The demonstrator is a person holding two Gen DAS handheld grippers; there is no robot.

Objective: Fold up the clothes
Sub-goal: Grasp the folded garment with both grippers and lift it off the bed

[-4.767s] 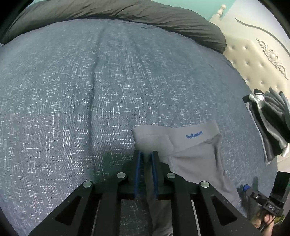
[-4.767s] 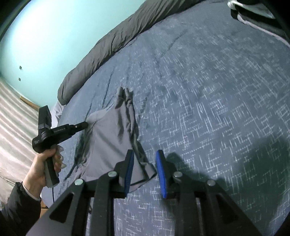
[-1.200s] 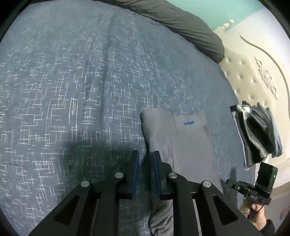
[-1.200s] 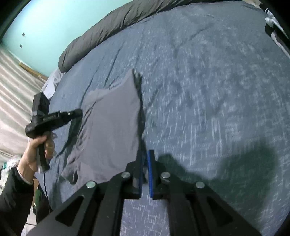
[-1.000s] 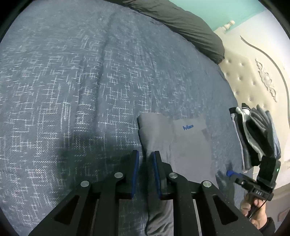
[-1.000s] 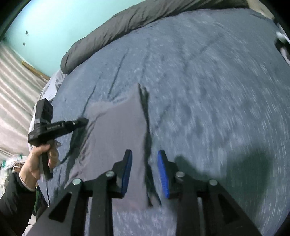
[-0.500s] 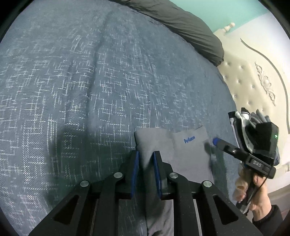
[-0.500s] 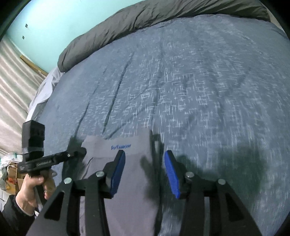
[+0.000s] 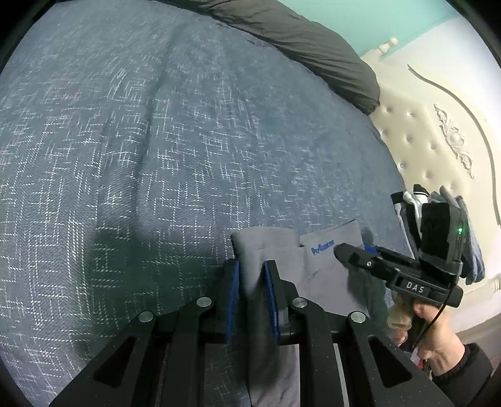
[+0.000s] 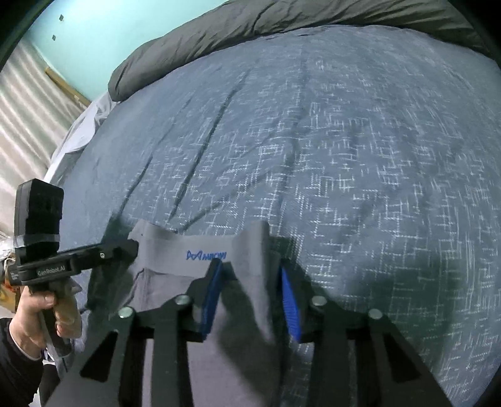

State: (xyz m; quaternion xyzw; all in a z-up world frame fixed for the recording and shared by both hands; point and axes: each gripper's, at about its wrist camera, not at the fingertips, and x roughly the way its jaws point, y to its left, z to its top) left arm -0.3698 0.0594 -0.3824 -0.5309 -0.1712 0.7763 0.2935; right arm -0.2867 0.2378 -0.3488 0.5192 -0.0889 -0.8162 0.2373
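While both tongs point steeply down at the bed (image 9: 175,150), we read the grey trousers (image 9: 325,272) as lying flat on the blue cover, their long axis running from the waistband back toward us and out under the bottom edge of each wrist view.

Nearest us, the left tongs (image 9: 250,291) are nearly pressed together, pinching the left corner of the waistband, with grey cloth pulled up between the blue pads. The right tongs (image 10: 250,291) straddle the opposite corner. Their jaws are closing, a ridge of cloth rises between them, but the pads do not yet look pressed against it. So each hand sits right at its own corner, neither nearer than the other, and the blue logo (image 10: 206,255) lies between them on the band.

We judge the coming fold turns on that axis: with both corners held, the waist end would have to travel back along the trouser length toward the legs.

Farther off, a stack of folded clothes (image 9: 413,213) rests by the headboard (image 9: 438,141), well apart from the trousers, and a dark grey duvet (image 10: 281,22) is bunched along the far edge.
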